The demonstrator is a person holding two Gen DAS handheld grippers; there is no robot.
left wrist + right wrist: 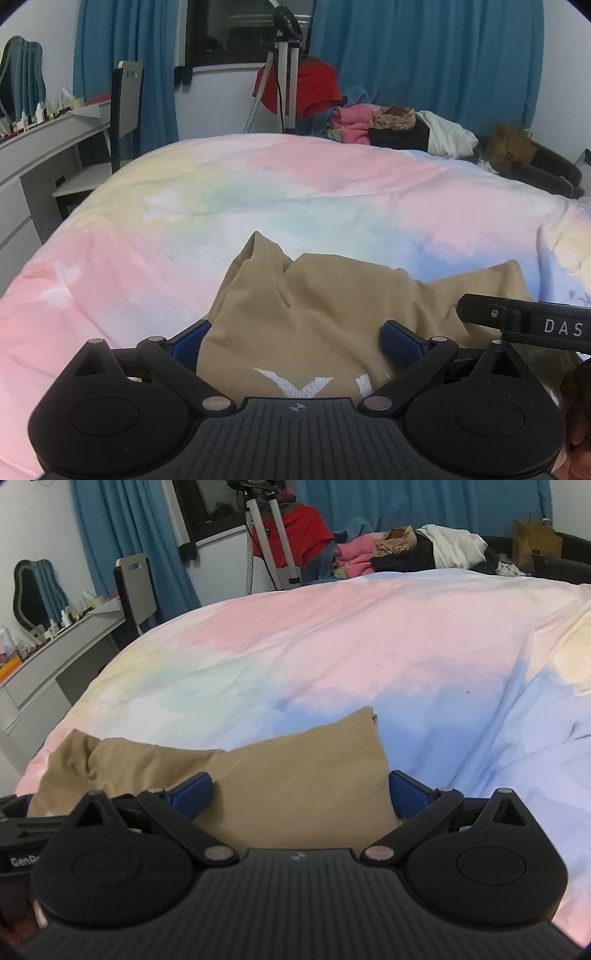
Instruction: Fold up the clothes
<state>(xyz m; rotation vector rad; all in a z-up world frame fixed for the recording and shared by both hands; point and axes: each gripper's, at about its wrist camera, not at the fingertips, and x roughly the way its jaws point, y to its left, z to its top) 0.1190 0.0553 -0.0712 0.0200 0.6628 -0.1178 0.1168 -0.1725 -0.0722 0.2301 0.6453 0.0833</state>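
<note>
Near edge: tan garment (314, 306) bunched up right ahead of the left gripper (291, 345), blue fingers (400, 345) spread wide with cloth between.
Right side: same tan cloth under the right gripper (301, 792), also spread wide; grippers just beside each other, so tight between them.
Middle of bed: pastel duvet (332, 184) bare and flat-ish, only soft wrinkles, plenty of passing room.
Far edge: clothes pile (402, 125) and tripod (284, 74) blocking that end.
Left flank: chair (125, 110) and dresser (40, 155) close to the bed.
Far right corner: paper bag (535, 542) sitting there.
</note>
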